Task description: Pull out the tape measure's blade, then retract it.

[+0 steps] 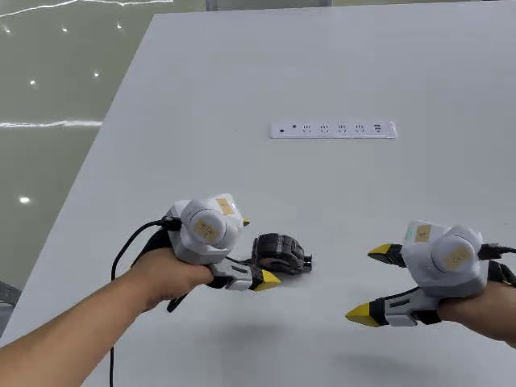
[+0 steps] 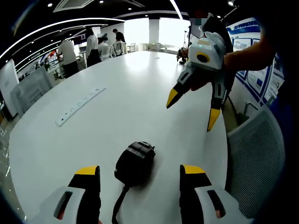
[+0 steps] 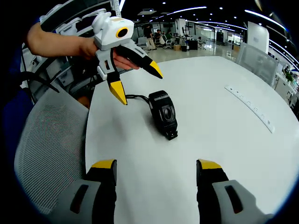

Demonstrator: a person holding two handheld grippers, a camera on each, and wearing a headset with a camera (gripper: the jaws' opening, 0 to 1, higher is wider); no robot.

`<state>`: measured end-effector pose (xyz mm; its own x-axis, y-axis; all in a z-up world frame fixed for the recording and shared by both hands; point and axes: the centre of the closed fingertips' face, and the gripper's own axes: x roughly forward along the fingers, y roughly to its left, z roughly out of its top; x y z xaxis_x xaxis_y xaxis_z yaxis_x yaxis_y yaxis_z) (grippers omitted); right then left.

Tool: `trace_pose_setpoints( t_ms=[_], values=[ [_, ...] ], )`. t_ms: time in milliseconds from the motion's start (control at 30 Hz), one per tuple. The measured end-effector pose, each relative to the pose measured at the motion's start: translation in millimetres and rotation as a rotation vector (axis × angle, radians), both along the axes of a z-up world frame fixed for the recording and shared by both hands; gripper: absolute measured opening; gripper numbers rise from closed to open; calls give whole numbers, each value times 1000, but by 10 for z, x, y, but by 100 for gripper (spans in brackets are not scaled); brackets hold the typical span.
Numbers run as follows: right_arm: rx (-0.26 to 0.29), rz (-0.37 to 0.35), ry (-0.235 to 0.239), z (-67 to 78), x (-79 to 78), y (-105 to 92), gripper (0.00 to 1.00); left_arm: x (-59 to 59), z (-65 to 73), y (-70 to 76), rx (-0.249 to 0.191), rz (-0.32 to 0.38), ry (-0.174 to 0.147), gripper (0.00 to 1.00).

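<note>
While its jaws stand apart, the left hand-held gripper [image 3: 137, 83] sits just left of the black, ribbed, rounded tape measure [image 1: 280, 253] on the smooth white counter [image 1: 322, 64]; whether they touch is unclear. The right hand-held gripper [image 1: 370, 283], well right, is likewise spread. The right gripper view adds the case's round side disc and what looks like a strap [image 3: 138, 97].

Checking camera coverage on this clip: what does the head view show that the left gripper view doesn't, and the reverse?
Head view's extra: the left gripper from outside, casing included, and the hand gripping it. Left gripper view's extra: people standing beyond the table, a mesh chair. Shared: the tape measure, blade not yet pulled out, the power strip, the right gripper with jaws open.
</note>
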<state>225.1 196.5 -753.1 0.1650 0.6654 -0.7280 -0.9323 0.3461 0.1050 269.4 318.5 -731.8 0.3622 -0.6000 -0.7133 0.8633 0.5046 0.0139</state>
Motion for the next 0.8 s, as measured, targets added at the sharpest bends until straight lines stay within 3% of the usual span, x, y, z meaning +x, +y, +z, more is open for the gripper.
trace_pose_setpoints(
  t_ms=[333, 400, 500, 800],
  values=[
    [-13, 84, -26, -114, 158, 203, 61, 49, -121, -44, 40, -68, -17, 62],
    [-21, 105, -33, -143, 198, 237, 61, 46, -184, -14, 130, -149, -62, 60],
    [-43, 144, -47, -202, 237, 273, 59, 30, -220, -73, 119, -162, -48, 60],
    [-76, 242, -62, -352, 298, 350, 55, 115, -294, -140, 133, -207, -55, 57]
  ],
)
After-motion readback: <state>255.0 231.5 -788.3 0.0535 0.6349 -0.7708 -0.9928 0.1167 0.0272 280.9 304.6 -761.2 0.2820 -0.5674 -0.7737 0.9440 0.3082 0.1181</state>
